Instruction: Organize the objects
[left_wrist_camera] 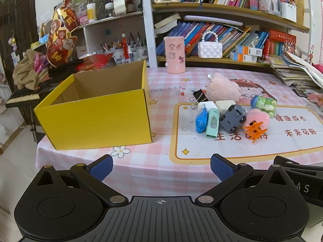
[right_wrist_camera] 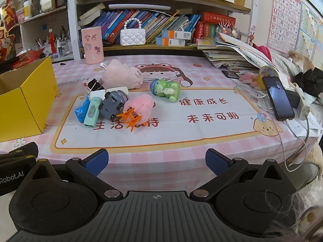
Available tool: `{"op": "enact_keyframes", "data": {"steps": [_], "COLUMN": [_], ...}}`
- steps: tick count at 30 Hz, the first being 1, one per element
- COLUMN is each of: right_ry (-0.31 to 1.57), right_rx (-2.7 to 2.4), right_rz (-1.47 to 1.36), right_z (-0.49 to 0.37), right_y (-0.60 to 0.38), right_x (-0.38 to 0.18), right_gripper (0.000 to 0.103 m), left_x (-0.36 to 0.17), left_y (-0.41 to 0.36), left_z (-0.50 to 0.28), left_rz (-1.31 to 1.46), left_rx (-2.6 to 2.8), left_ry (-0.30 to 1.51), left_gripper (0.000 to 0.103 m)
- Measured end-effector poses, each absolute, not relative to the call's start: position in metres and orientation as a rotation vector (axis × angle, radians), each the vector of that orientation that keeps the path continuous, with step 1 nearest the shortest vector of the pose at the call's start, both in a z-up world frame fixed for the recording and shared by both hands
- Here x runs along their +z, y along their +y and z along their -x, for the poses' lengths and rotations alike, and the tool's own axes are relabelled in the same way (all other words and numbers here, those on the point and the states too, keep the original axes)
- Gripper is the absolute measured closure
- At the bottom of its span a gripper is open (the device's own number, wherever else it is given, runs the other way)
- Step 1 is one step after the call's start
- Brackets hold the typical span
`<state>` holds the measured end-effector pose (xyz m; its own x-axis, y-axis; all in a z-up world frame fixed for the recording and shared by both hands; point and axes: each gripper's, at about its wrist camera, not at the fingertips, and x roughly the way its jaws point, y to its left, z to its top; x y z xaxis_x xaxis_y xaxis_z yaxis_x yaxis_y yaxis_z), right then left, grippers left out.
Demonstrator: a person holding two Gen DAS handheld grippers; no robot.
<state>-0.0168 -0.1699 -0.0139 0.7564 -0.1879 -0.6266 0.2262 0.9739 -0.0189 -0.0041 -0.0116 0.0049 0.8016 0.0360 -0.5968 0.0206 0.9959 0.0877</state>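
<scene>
An open yellow cardboard box point(left_wrist_camera: 97, 119) stands at the table's left, seemingly with nothing inside; its corner point(right_wrist_camera: 24, 102) also shows in the right wrist view. To its right lies a pile of small things: a grey toy car point(left_wrist_camera: 232, 118), a mint stapler point(left_wrist_camera: 212, 125), a blue bag point(left_wrist_camera: 201, 120), a pink fluffy toy with orange feet point(right_wrist_camera: 139, 105), a green frog figure point(right_wrist_camera: 165, 89), a pink plush point(right_wrist_camera: 121, 74) and a black binder clip point(left_wrist_camera: 199, 95). My left gripper point(left_wrist_camera: 161, 167) and right gripper point(right_wrist_camera: 156, 161) both hang wide open before the table's near edge, holding nothing.
A pink cup point(right_wrist_camera: 92, 44) stands at the table's back. Bookshelves point(left_wrist_camera: 222, 8) rise behind it. A phone point(right_wrist_camera: 278, 98) with cables, a power strip and stacked booklets point(right_wrist_camera: 228, 56) crowd the right side. A white bag point(right_wrist_camera: 132, 35) sits on the lower shelf.
</scene>
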Motion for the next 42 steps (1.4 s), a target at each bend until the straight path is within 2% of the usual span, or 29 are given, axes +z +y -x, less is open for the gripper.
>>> {"op": "enact_keyframes", "data": {"steps": [21,42], "right_ry": [0.683,0.696], "right_rx": [-0.183,-0.142], "right_rz": [-0.068,-0.113], "right_z": [0.006,-0.049], "right_y": [-0.175,-0.216], "right_x": [-0.015,-0.014], "right_gripper": [0.002,0.001], "left_x": [0.001,0.004], "left_y": [-0.017,-0.047], "left_z": [-0.003,-0.048], "left_rz": [-0.122,-0.088], "left_rx": [0.022,-0.03], "left_ry": [0.669,0.644], "left_gripper": [0.0,0.0]}}
